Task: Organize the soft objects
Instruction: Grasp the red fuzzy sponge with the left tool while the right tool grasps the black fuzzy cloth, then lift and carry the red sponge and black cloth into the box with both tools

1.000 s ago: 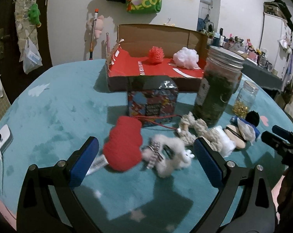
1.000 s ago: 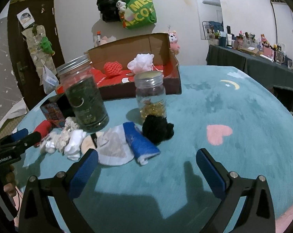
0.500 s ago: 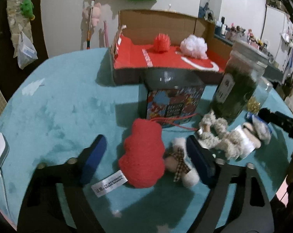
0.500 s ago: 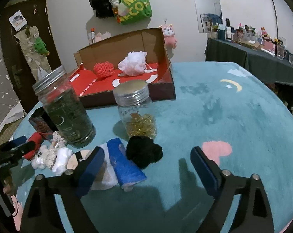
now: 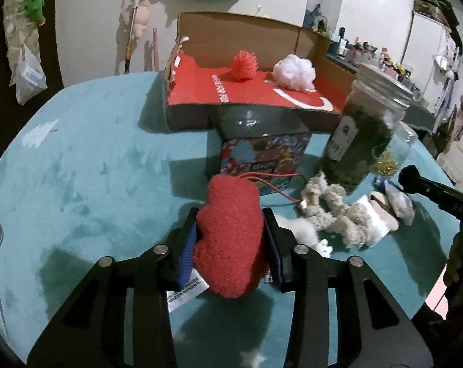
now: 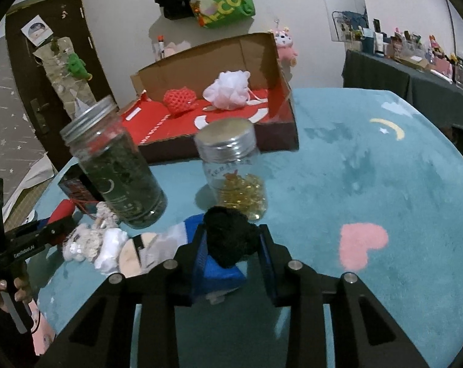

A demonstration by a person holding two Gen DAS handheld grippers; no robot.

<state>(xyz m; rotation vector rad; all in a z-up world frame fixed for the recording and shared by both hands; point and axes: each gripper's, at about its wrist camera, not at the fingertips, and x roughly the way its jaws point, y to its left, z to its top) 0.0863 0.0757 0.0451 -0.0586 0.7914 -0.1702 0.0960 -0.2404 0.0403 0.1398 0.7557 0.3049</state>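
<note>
Red plush toy [image 5: 229, 239] now sits squeezed between the blue pads of the left gripper [image 5: 229, 245], whose jaws are closing on its sides; a second ago those jaws stood wide apart with the toy lying loose between them on the teal table cover [image 5: 93, 168]. Its white label [image 5: 185, 291] hangs under the left pad. Just right of the toy lie a white fluffy toy [image 5: 301, 233] and a cream knitted rope piece [image 5: 332, 214], both untouched. Beyond the toy stands a patterned tin box [image 5: 262, 159], with a thin red cord [image 5: 274, 187] running from the toy past its foot. Right of the tin is a tall jar of dark green stuff [image 5: 360, 135], and behind the tin the red-lined cardboard box [image 5: 246, 92] holds a red mesh ball [image 5: 243, 66] and a white mesh puff [image 5: 294, 72].

The right gripper [image 6: 234, 245] has likewise gone from fully spread to closing on a black fuzzy ball [image 6: 229, 236], which is pinched between its pads in front of the small jar of yellow capsules [image 6: 234, 168]. A folded blue cloth [image 6: 216, 266] lies under the ball, partly inside the jaws. Both grippers have edged forward toward the cardboard box, so the jars and tin loom larger than before
</note>
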